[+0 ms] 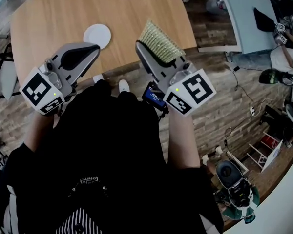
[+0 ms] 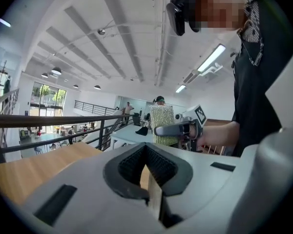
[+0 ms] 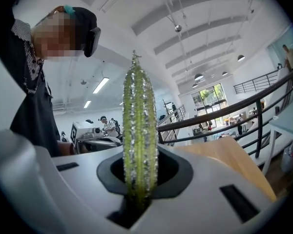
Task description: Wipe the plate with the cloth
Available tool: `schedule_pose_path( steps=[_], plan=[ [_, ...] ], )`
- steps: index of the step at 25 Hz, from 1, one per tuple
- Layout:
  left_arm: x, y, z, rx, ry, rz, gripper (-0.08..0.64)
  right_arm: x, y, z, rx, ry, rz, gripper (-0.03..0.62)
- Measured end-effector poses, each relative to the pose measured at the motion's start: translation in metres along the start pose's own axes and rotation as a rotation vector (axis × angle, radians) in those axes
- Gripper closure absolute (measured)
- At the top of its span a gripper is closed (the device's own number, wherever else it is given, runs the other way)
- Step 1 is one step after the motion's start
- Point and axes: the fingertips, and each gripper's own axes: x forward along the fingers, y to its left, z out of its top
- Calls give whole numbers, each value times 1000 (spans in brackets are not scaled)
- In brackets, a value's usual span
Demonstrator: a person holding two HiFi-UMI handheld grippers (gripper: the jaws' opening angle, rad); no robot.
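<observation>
Gripping a soft, floppy green cloth (image 1: 160, 42) by its edge in closed fingers, the right gripper (image 1: 149, 52) hovers near a small, likely slippery white plate (image 1: 97, 35) on the desk (image 1: 53, 13); the left gripper (image 1: 90, 49) has its fingers closed, empty.

A: What's worn?
B: Black top (image 1: 112, 155), striped trim (image 1: 78, 223), white shoes (image 1: 123, 86).
A: And the tools?
B: Left gripper (image 1: 95, 47) and right gripper (image 1: 145, 47): grey bodies, black pads (image 2: 158, 165), each with a cube (image 1: 191, 92) of black-and-white square markers and a green light (image 1: 177, 89).

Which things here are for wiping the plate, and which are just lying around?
For the job: plate; cloth; right gripper, holding the cloth; wooden table.

Lying about: grey table; black item on it; left gripper, shut and empty.
</observation>
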Motion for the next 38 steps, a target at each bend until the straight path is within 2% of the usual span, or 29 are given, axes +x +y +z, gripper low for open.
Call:
schedule_pose_path(
  steps=[5,11,19,23,29,32,38],
  plan=[
    [-126,47,-7,-39,-51,43,566,78,87,15,-27,2,2,545],
    [-183,99,-22,-106,-91,76,566,143,111,23,-57,32,-12,545],
    [-194,146,-32,-154,-63,108,566,192,98,29,-42,105,14,545],
    [-184,163,-55,-163,71,139,566,213,76,30,-72,146,55,545],
    [-203,188,-44,-237,40,243,566,259,60,35,-80,184,160,545],
    [-204,222,-55,-250,62,255,566,304,46,30,-84,193,192,545],
    [-198,234,-84,-308,114,302,566,332,28,11,-60,227,235,545]
  ],
)
